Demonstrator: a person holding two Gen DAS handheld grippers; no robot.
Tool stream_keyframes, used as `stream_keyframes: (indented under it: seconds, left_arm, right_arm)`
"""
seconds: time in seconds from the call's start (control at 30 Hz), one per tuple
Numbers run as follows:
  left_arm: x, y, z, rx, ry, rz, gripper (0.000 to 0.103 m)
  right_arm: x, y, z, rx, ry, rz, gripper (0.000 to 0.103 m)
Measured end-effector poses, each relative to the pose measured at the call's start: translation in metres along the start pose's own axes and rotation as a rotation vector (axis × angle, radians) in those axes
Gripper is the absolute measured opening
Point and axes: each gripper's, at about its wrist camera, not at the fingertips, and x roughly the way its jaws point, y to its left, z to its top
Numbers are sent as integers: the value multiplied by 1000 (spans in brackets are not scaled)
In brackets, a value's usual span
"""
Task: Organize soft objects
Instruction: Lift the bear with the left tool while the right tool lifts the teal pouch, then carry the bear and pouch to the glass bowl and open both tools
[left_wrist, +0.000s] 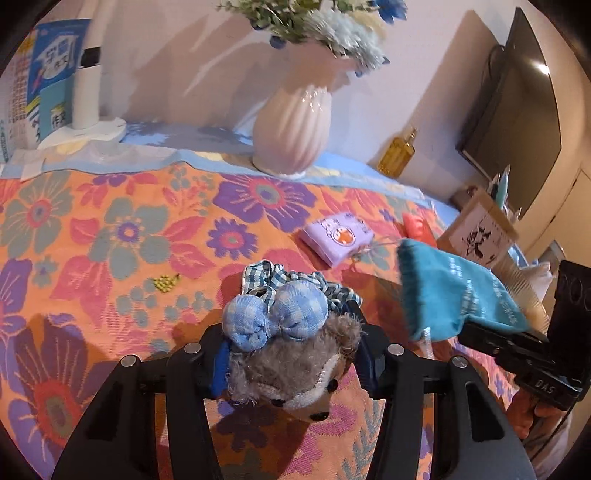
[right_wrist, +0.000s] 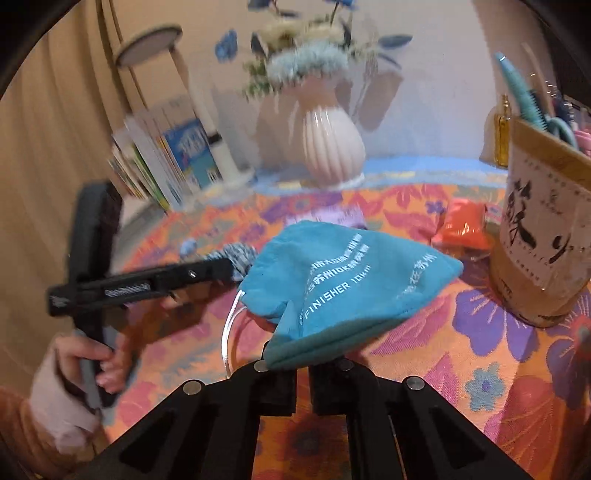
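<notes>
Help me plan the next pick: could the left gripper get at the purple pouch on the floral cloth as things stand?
Probably not yet. The left gripper is shut on the plush toy. The purple pouch lies uncovered on the cloth ahead, so the path looks free once the toy is set down.

White print reading "FINISHER 10K" is showing on the teal drawstring cloth pouch (right_wrist: 343, 280), alongside rows of white Chinese characters too blurred to make out. "DAS" is showing in pale letters on the black body of the right gripper (left_wrist: 546, 382). The blue-covered book (left_wrist: 51, 77) standing at the back is carrying large Chinese characters, with 作文 legible low on its cover. The tan cardboard pen holder (right_wrist: 543, 236) is bearing bold black brush calligraphy that is not readable.
</notes>
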Motion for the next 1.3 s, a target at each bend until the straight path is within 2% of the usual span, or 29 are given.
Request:
stream_keyframes:
  seconds: [0.13, 0.27, 0.53, 0.77, 0.93, 1.13, 1.3]
  left_arm:
    - [0, -3, 0, 7, -3, 25, 50]
    - [-8, -6, -1, 18, -45, 29, 50]
    - [-28, -5, -2, 23, -137, 38, 50]
    - [-49, -26, 6, 36, -168, 18, 50]
    - [-68, -58, 19, 76, -210, -36, 50]
    - [-77, -125, 35, 166, -244, -163, 50]
    - [-73, -187, 39, 249, -249, -274, 50]
  right_arm:
    - [-8, -1, 0, 20, -39, -1, 4]
    - [-18, 3, -1, 4, -91, -2, 4]
    - [-49, 26, -8, -77, -253, -92, 4]
    - [-77, 41, -12, -42, -314, -88, 4]
    - [-115, 56, 0, -67, -373, -99, 4]
    - [-171, 45, 6, -39, -428, -157, 4]
    - [-223, 18, -2, -5, -470, -291, 4]
